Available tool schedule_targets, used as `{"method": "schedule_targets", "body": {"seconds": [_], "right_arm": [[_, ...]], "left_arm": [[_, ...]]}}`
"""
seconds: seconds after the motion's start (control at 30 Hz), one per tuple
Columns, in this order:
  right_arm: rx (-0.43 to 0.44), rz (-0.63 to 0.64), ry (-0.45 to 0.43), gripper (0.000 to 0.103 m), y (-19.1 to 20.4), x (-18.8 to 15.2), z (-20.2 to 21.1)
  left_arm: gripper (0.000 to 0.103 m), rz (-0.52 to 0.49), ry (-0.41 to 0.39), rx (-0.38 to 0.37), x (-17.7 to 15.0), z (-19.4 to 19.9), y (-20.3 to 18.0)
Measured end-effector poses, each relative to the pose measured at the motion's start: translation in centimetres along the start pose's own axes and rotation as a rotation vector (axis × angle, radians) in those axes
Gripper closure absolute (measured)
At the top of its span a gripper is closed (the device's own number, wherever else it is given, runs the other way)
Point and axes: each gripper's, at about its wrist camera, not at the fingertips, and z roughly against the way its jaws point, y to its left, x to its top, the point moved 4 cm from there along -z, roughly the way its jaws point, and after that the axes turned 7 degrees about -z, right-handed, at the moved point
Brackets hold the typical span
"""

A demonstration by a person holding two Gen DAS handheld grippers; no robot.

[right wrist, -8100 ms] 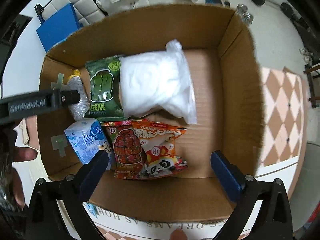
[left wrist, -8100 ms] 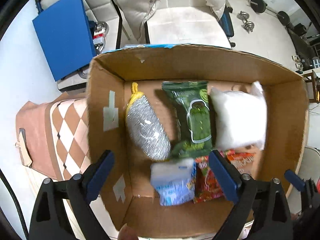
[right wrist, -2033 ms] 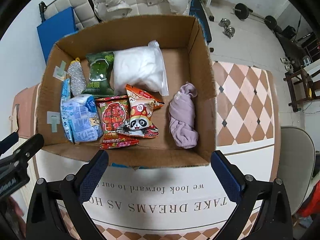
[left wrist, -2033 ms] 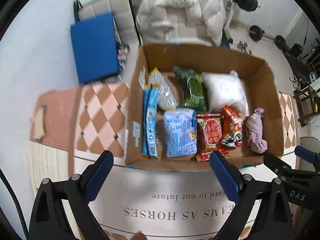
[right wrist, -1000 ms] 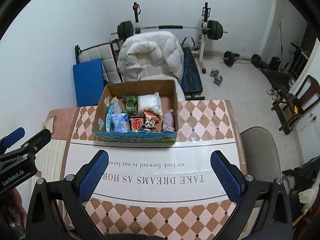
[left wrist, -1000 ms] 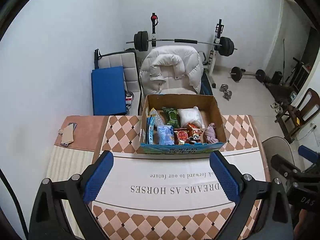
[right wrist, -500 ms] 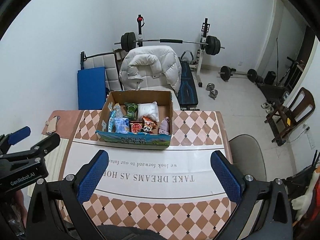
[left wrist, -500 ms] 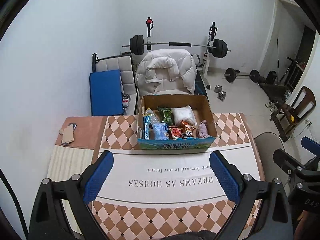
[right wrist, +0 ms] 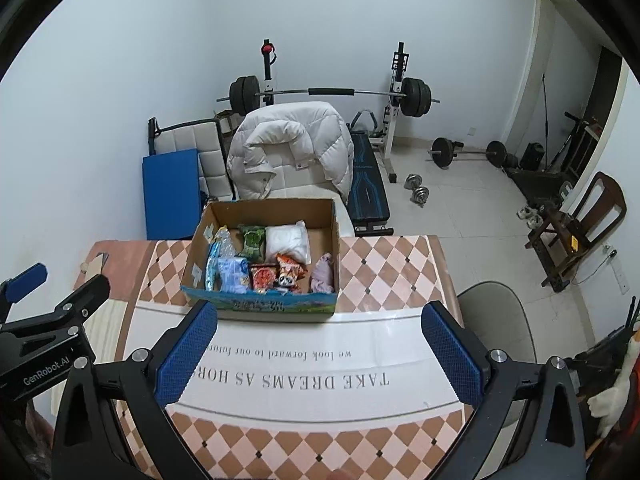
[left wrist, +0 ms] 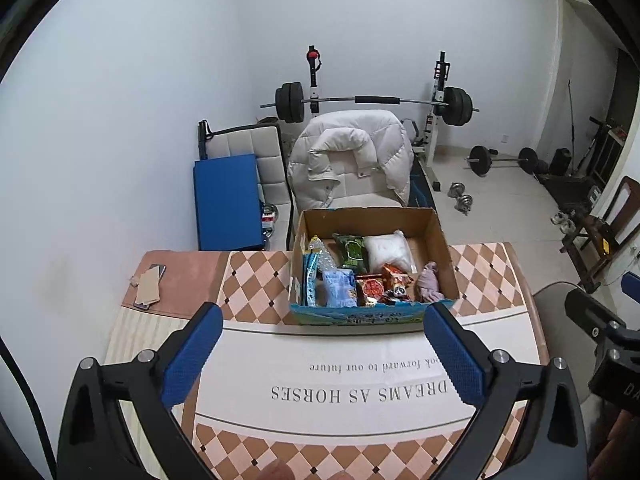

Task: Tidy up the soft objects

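Note:
A cardboard box (left wrist: 436, 236) (right wrist: 276, 206) stands at the table's far edge. Inside lie a white soft bag (left wrist: 387, 249) (right wrist: 289, 240), a green packet (left wrist: 353, 252) (right wrist: 253, 242), a pale blue tissue pack (left wrist: 339, 289) (right wrist: 232, 274), red snack packets (left wrist: 384, 284) (right wrist: 276, 274) and a lilac cloth (left wrist: 429, 286) (right wrist: 323, 274). My left gripper (left wrist: 322, 354) and right gripper (right wrist: 318, 350) are both open and empty, held high and well back from the box over the table.
The table carries a checkered cloth with a white printed band (left wrist: 360, 380). A phone and card (left wrist: 149, 286) lie at the left edge. A chair with a white puffer jacket (left wrist: 352, 156), a blue mat (left wrist: 226, 200), a barbell rack (right wrist: 324, 94) and a grey chair (right wrist: 496, 320) surround it.
Both grippers have pulled up and back from the box, so it looks much smaller. A lilac cloth, a blue strip packet and a second snack packet have appeared in the box since the oldest frames.

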Motion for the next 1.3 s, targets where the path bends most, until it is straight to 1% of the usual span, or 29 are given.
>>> {"method": "schedule_targets", "body": {"seconds": [0.27,0.57,0.77,1.3], "right_arm": [[-0.027,-0.007,-0.004,0.0,-0.6,1.3,-2.2],[-0.019,-0.013,0.01,0.0,-0.8,1.7,-3.2],[-0.023,-0.011,0.007,0.0,-0.7,1.8,-3.3],[-0.027,0.003,-0.001,0.0,-0.3,1.9,-3.2]], "left_arm": [[0.0,0.01,0.008,0.002,0.5,-0.7,0.1],[0.0,0.009,0.01,0.004,0.6,-1.0,0.1],[0.0,0.007,0.021,-0.009,0.5,-1.2,-0.3],[0.0,0.008,0.016,-0.011,0.6,-1.3,-0.5]]}}
